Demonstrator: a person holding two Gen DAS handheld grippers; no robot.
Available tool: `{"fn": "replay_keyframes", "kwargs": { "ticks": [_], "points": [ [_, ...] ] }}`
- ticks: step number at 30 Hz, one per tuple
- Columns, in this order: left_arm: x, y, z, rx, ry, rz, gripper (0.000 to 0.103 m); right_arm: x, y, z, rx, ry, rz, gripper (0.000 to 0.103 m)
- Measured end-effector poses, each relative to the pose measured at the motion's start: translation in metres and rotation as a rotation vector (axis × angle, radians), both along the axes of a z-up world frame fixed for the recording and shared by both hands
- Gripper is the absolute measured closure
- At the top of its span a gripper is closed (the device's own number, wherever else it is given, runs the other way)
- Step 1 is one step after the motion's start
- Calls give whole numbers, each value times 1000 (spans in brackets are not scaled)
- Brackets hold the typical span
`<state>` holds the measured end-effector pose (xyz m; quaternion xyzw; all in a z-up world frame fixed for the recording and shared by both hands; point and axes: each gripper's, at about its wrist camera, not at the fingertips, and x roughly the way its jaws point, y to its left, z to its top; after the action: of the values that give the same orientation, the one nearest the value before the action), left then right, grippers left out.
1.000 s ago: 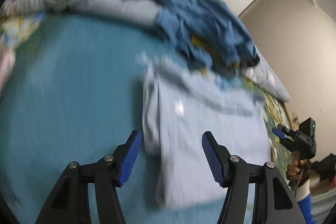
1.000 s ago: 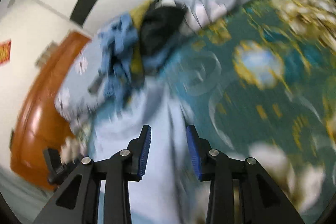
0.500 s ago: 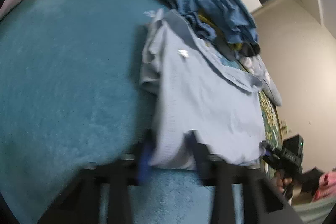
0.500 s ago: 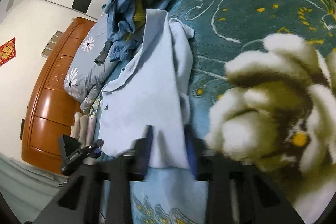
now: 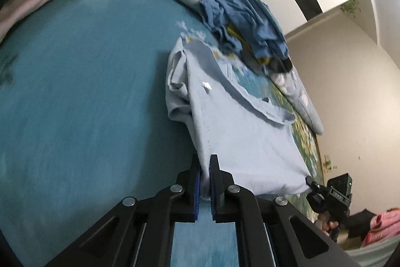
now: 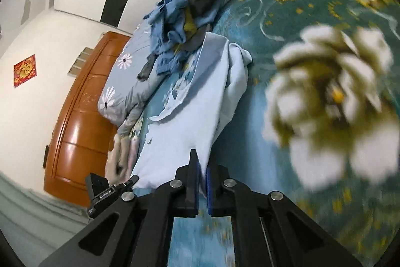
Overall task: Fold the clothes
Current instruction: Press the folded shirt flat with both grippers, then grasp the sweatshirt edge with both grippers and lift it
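Pinching of the light blue shirt (image 5: 240, 131) is being done at both near hem corners: the left gripper (image 5: 205, 182) is clamped on one corner, the right gripper (image 6: 203, 182) on the other. The garment is lying on the bed (image 5: 75, 91), its long axis being run straight ahead of both grippers toward the clothes pile (image 5: 245, 24). A forward fold toward the collar is judged likely; both grippers are equally near.
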<state>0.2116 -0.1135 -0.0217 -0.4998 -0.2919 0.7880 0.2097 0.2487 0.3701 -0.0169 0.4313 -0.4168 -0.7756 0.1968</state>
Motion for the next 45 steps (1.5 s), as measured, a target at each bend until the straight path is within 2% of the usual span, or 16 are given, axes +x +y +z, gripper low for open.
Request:
{"fn": "replay_keyframes", "kwargs": {
  "ticks": [5, 10, 15, 18, 19, 22, 26, 30, 33, 35, 41, 43, 44, 45],
  "points": [
    [55, -4, -10, -41, 2, -44, 96, 54, -1, -12, -24, -3, 7, 99],
    [61, -4, -32, -61, -13, -37, 96, 58, -5, -38, -1, -60, 0, 99],
    [61, -2, -31, -73, 5, -69, 89, 56, -7, -36, 51, -54, 32, 95],
    [61, -9, -24, -129, 24, -66, 63, 56, -6, -26, 126, -40, 58, 94],
    [59, -11, -20, -151, 44, -63, 60, 56, -6, -22, 159, -32, 65, 93],
    [38, -8, -6, -263, 106, -76, 58, 45, 0, -7, 286, 11, 53, 91],
    [-13, 17, 3, -366, 164, -147, 58, -5, 0, 14, 396, 55, 35, 91],
    [-62, 42, 5, -504, 222, -232, 58, -57, -7, 27, 483, 108, 67, 77],
    [-86, 60, -1, -567, 245, -328, 56, -85, -9, 24, 533, 112, 115, 75],
    [-96, 68, -6, -584, 250, -374, 56, -98, -8, 20, 550, 106, 144, 75],
    [-105, 75, -7, -510, 276, -417, 58, -119, -15, 14, 509, 115, 196, 75],
    [-104, 77, -6, -505, 287, -418, 80, -121, -19, 14, 511, 115, 203, 77],
    [-104, 79, -5, -494, 288, -417, 84, -121, -20, 14, 498, 120, 205, 81],
    [-104, 79, -5, -478, 286, -416, 91, -121, -21, 14, 481, 125, 208, 92]
  ]
}}
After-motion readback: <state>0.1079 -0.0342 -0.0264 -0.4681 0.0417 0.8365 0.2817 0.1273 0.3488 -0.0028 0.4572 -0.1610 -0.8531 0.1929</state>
